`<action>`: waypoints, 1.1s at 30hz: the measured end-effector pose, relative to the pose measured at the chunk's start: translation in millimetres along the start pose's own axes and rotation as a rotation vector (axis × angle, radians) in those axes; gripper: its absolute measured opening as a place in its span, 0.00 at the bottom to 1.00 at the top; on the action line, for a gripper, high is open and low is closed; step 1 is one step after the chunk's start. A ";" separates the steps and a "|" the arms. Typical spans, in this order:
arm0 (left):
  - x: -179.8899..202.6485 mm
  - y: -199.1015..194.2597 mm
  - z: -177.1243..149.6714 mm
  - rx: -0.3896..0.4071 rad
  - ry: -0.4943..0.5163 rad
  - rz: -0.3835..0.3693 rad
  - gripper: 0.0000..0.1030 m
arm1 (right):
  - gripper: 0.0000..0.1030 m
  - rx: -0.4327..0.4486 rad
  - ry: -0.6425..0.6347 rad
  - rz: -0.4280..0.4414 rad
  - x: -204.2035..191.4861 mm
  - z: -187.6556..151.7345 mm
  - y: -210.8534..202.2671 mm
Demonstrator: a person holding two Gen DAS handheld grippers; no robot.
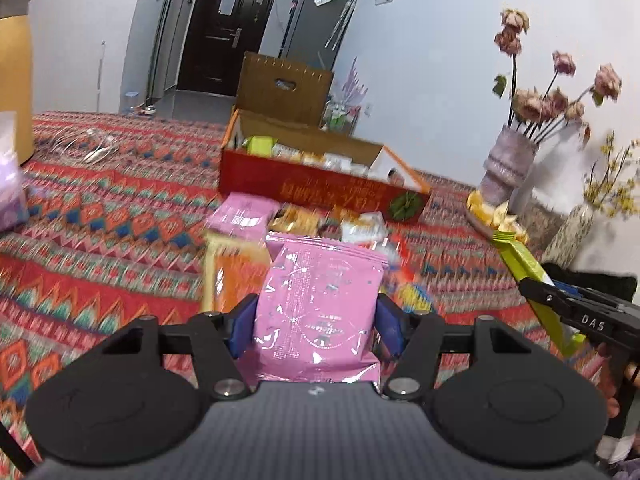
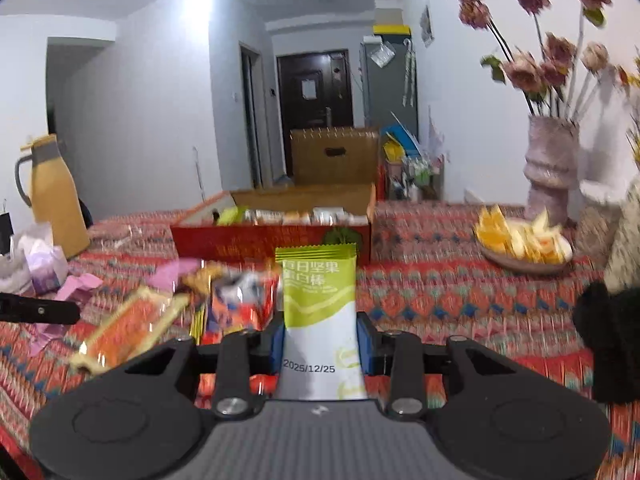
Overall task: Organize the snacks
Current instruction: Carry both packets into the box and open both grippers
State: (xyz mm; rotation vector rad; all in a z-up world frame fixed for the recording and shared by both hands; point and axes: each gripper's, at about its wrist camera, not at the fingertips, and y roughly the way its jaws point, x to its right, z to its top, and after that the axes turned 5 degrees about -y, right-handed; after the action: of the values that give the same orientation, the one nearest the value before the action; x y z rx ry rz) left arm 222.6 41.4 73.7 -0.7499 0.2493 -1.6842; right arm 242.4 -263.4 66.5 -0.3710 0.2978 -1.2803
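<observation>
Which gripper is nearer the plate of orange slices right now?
Right. The right gripper, shut on the green bar, is just in front of the plate. The left gripper, holding the pink packet, sits further left, behind the snack pile.

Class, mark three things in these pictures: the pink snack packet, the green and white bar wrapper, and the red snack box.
pink snack packet (image 1: 316,304): left wrist view, middle of its face.
green and white bar wrapper (image 2: 320,308): right wrist view, middle of its front.
red snack box (image 2: 272,242): right wrist view, front wall.

snack pile (image 2: 224,300) before box (image 2: 272,240), plate (image 2: 524,258) perhaps beside vase (image 2: 550,168)
</observation>
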 end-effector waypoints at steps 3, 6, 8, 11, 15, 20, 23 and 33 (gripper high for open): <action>9.7 18.7 28.8 0.015 0.006 -0.021 0.60 | 0.34 0.034 -0.018 0.029 7.9 27.6 16.1; 19.5 47.5 64.6 0.043 0.002 -0.031 0.61 | 0.34 0.052 -0.004 0.062 20.1 58.5 43.2; 25.3 70.7 86.9 0.045 0.005 -0.042 0.61 | 0.34 0.056 -0.002 0.067 26.0 76.9 65.3; 34.9 116.2 121.2 0.023 0.009 -0.066 0.61 | 0.34 0.042 0.033 0.078 35.9 101.7 109.8; 39.5 186.5 156.7 -0.015 -0.029 -0.070 0.61 | 0.34 0.010 0.096 0.063 48.5 125.3 184.3; 37.2 274.3 173.1 -0.048 -0.082 -0.022 0.61 | 0.34 -0.046 0.098 0.001 49.0 131.2 268.3; 29.5 307.5 166.2 -0.089 -0.119 -0.007 0.61 | 0.34 -0.070 0.085 -0.034 46.0 123.3 299.0; 27.8 323.9 153.2 -0.096 -0.078 0.071 0.70 | 0.52 -0.067 -0.045 -0.141 29.6 107.9 322.5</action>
State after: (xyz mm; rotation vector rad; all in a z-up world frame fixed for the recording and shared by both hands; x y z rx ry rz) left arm 570.5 -34.4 25.2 -0.8668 0.3001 -1.5808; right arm 575.9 -203.0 25.4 -0.4842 0.2811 -1.4007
